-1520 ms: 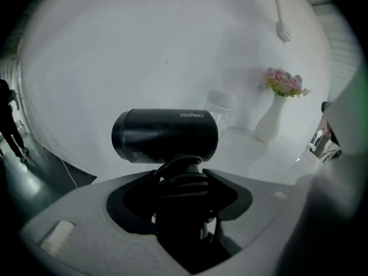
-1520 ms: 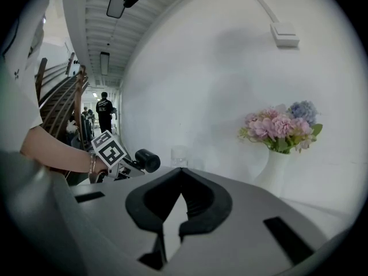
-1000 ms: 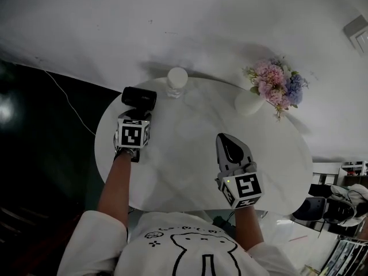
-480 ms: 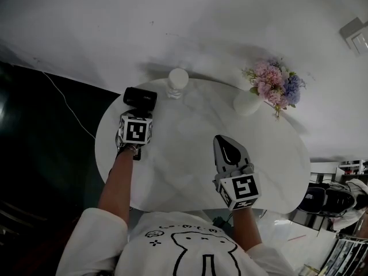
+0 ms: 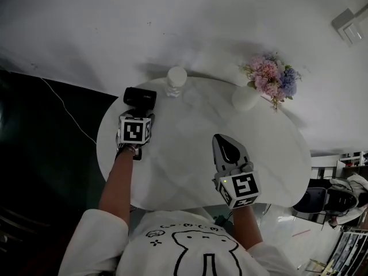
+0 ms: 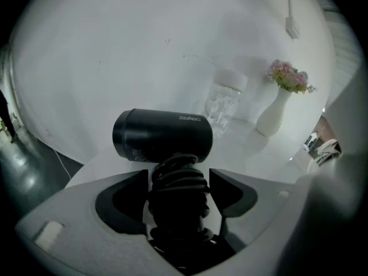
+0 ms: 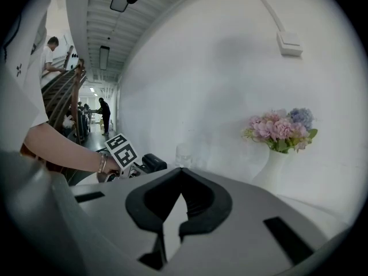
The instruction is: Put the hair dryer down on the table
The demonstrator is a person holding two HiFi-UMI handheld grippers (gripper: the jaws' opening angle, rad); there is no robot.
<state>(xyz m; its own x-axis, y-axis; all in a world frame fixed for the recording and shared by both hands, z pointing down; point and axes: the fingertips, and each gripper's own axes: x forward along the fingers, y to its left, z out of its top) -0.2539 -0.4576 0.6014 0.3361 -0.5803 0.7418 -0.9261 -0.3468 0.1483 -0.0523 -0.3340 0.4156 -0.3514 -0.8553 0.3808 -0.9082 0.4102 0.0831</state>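
A black hair dryer point(image 5: 140, 97) with its cord wound round the handle lies at the far left edge of the white round table point(image 5: 190, 160). In the left gripper view its barrel point(image 6: 163, 134) points sideways and the handle runs back between the jaws. My left gripper point(image 5: 137, 114) point(image 6: 177, 180) is opening. The handle is still between the pads, with thin gaps on both sides. My right gripper point(image 5: 225, 138) point(image 7: 181, 170) hovers over the table's near right part, shut and empty.
A clear plastic bottle with a white cap point(image 5: 176, 81) point(image 6: 224, 99) stands just right of the dryer. A white vase of pink and purple flowers point(image 5: 246, 98) point(image 6: 276, 111) point(image 7: 275, 165) stands at the back right. A white wall runs behind the table, with dark floor to the left.
The left gripper and the dryer have edged slightly toward the table's far side. The right gripper has barely moved.
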